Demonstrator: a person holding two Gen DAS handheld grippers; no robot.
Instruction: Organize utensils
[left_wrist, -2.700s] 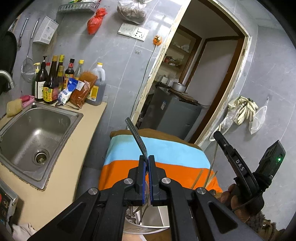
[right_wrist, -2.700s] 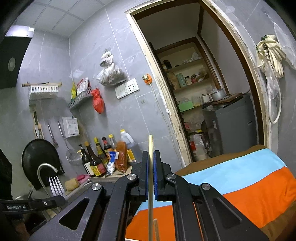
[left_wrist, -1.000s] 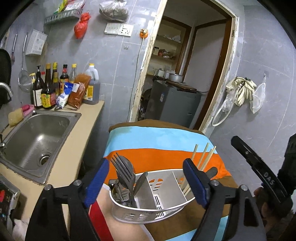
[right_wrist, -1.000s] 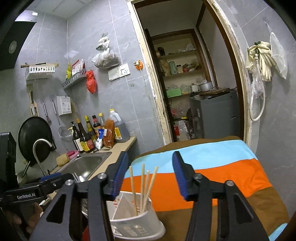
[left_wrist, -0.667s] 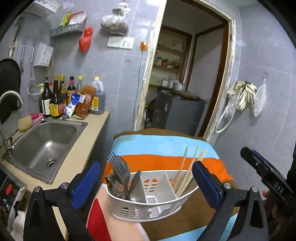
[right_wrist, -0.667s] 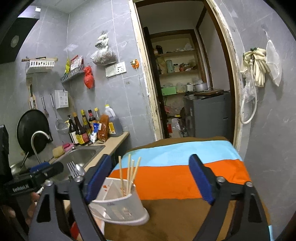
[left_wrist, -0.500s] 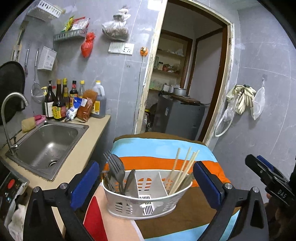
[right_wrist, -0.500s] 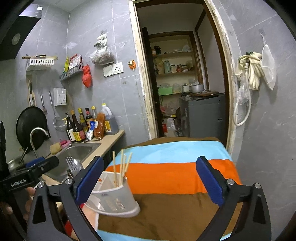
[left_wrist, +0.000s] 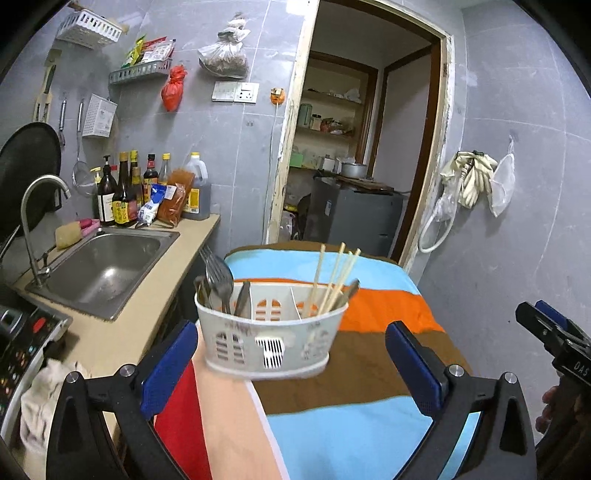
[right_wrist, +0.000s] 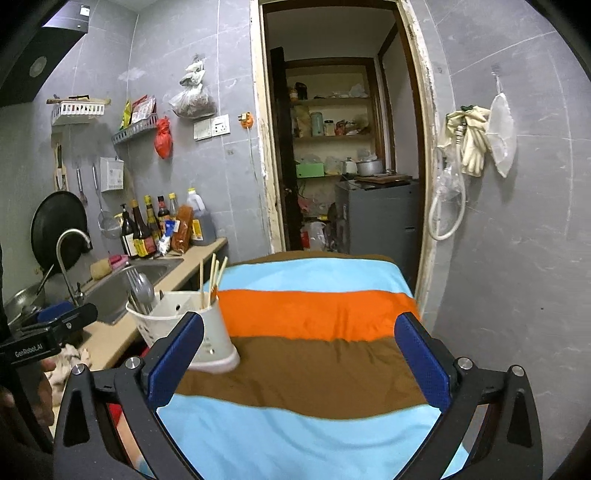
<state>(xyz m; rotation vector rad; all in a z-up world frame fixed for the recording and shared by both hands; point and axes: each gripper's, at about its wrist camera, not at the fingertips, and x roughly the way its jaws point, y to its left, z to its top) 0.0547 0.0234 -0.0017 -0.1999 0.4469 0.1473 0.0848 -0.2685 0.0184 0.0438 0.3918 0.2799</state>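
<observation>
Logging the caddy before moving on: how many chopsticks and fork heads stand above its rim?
chopsticks: 4
fork head: 1
Total: 5; the other metal handles in the caddy are too bunched to count.

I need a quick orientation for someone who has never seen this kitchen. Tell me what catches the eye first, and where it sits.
The striped cloth in blue, orange and brown fills the foreground. At its left edge stands a white utensil caddy, with forks in its left compartment and chopsticks in its right. The left gripper and right gripper both stand wide open and empty in front of it; a steel sink lies to the left.
</observation>
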